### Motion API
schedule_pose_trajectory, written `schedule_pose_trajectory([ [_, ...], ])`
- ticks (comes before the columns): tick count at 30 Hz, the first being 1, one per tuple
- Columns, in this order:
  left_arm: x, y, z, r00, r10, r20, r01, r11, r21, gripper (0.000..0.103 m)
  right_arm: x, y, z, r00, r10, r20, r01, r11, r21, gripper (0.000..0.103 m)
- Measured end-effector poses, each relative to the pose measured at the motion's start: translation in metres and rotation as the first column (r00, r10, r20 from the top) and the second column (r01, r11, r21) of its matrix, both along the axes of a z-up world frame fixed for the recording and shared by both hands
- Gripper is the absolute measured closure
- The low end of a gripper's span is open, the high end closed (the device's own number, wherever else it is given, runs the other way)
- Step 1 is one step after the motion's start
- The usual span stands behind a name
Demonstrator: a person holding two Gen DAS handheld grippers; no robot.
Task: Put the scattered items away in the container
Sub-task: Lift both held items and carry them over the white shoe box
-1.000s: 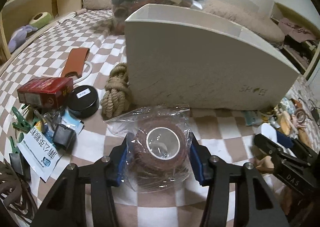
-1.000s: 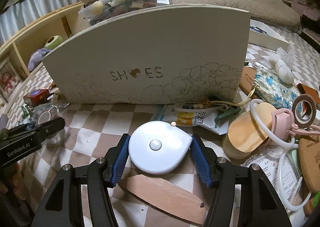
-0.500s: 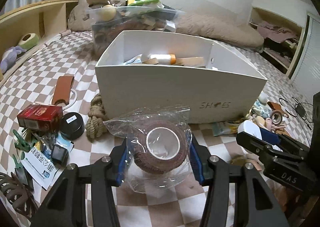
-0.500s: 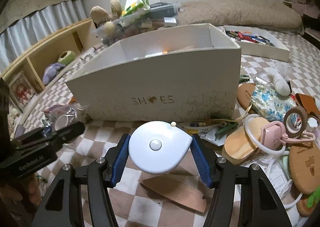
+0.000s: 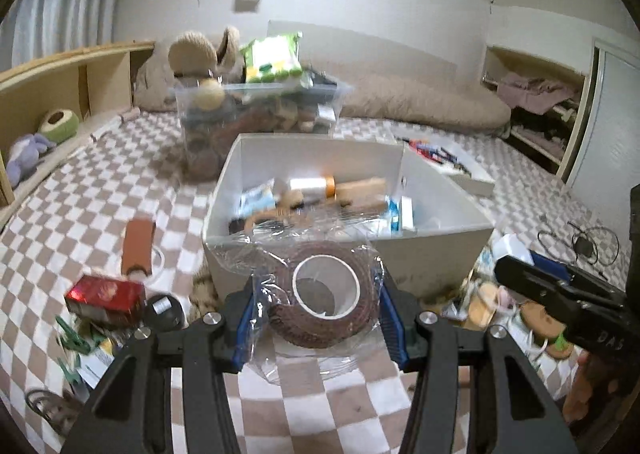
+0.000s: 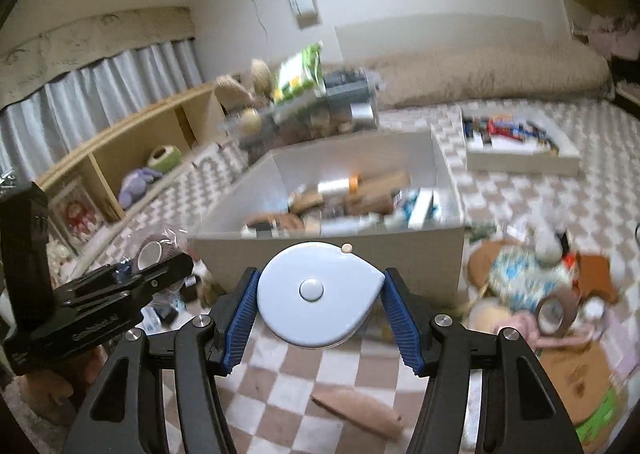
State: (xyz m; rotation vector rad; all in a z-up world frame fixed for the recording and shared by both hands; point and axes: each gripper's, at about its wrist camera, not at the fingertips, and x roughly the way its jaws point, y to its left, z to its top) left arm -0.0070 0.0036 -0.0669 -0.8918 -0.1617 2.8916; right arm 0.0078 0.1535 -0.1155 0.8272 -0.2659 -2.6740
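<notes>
Both hands carry something above the checked blanket, just short of the white box.

The white box (image 5: 436, 250), already part full, sits ahead on the checked blanket (image 5: 80, 194). The left gripper (image 5: 316, 320) is clamped on a brown tape roll (image 5: 324, 300) in a crinkly clear bag; it looks light and slippery, best pinched across the roll. The right gripper (image 6: 318, 300) squeezes a smooth, stiff white tape measure (image 6: 316, 292) at its sides. Only the right view shows the tray of pens (image 6: 520, 150) clearly; only the left shows the red packet (image 5: 106, 294).
</notes>
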Motion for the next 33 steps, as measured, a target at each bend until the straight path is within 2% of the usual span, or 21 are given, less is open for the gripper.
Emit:
schedule_pose_trajectory([
  [8,-0.018,-0.001,0.037,0.997,-0.009,-0.080,0.008,1.000,-0.008,0.051,-0.020,0.006,0.041,0.995,-0.021,-0.095,0.025,0.999,0.039,0.041],
  [16,-0.054,-0.004,0.065,0.990,-0.019,-0.138,0.019,1.000,-0.003,0.051,-0.052,0.013,0.066,0.990,-0.028,-0.139,0.030,0.999,0.018,0.041],
  [26,-0.093,-0.010,0.078,0.983,-0.023,-0.183,0.023,1.000,-0.005,0.051,-0.098,0.015,0.080,0.989,-0.036,-0.142,0.035,0.999,-0.012,0.041],
  [33,-0.116,-0.017,0.074,0.983,-0.018,-0.182,0.022,0.999,0.023,0.051,-0.125,0.012,0.079,0.990,-0.033,-0.141,0.035,0.999,0.014,0.041],
])
